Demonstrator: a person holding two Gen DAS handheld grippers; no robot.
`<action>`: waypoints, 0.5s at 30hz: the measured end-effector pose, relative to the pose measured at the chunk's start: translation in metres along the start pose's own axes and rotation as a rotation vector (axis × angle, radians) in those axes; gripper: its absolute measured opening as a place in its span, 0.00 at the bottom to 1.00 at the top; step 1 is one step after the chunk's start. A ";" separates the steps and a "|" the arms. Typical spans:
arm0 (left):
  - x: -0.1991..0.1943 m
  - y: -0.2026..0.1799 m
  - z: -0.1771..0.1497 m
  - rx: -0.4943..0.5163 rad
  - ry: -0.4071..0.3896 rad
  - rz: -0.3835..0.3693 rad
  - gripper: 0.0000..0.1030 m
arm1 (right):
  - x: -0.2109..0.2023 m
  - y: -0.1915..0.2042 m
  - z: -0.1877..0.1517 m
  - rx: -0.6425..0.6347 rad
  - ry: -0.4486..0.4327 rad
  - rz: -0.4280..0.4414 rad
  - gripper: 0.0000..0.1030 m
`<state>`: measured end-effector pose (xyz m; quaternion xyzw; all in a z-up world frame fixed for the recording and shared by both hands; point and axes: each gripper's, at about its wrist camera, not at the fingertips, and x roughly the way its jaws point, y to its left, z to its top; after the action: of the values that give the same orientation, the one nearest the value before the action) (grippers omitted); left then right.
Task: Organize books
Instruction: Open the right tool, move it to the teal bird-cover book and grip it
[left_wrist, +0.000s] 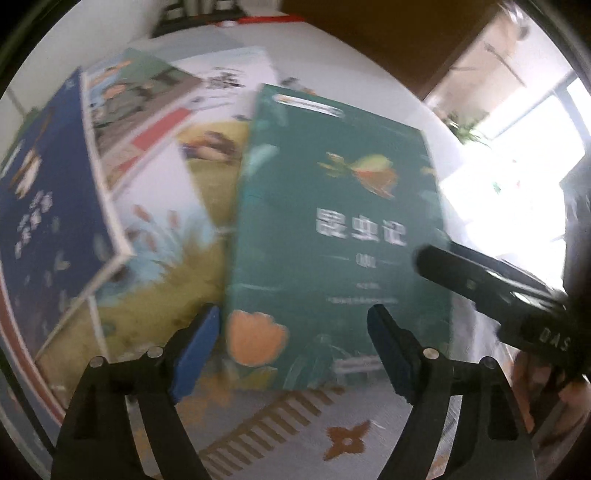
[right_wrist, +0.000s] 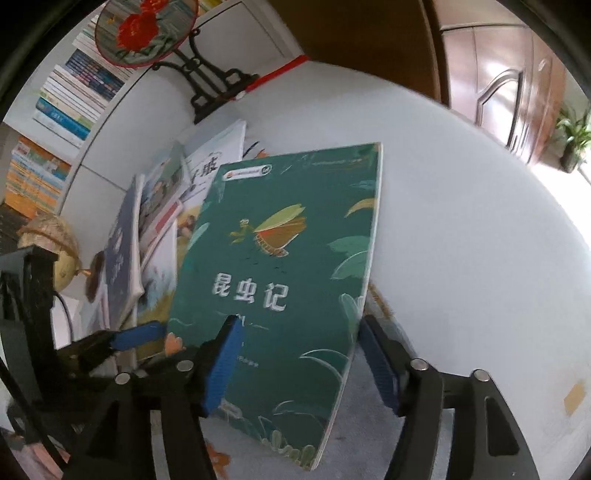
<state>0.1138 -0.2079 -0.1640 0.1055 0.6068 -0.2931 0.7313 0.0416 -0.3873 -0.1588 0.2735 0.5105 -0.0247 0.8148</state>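
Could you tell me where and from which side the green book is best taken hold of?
Grip the green book by its free right long edge, coming in from the bare table side. It lies cover-up, its left edge over the other books, so only that side seems clear.

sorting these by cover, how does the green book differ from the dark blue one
The green book lies on top of the pile with its whole front cover showing; the dark blue book sits at the left edge, seen at a steep slant. The green book's cover shows a winged insect and leaves; the dark blue book's art is too blurred to read. Both are thin paperbacks.
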 end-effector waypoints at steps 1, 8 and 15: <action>0.002 -0.005 -0.001 0.011 0.008 0.013 0.80 | 0.000 0.001 -0.001 0.003 0.002 0.004 0.67; -0.012 0.000 -0.030 -0.053 0.010 -0.038 0.80 | -0.002 0.007 -0.006 -0.016 0.006 0.088 0.73; -0.033 0.030 -0.083 -0.174 0.008 -0.027 0.80 | 0.018 0.048 -0.027 -0.123 0.117 0.145 0.73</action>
<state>0.0587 -0.1318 -0.1588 0.0343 0.6343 -0.2488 0.7312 0.0438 -0.3292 -0.1629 0.2605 0.5366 0.0818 0.7985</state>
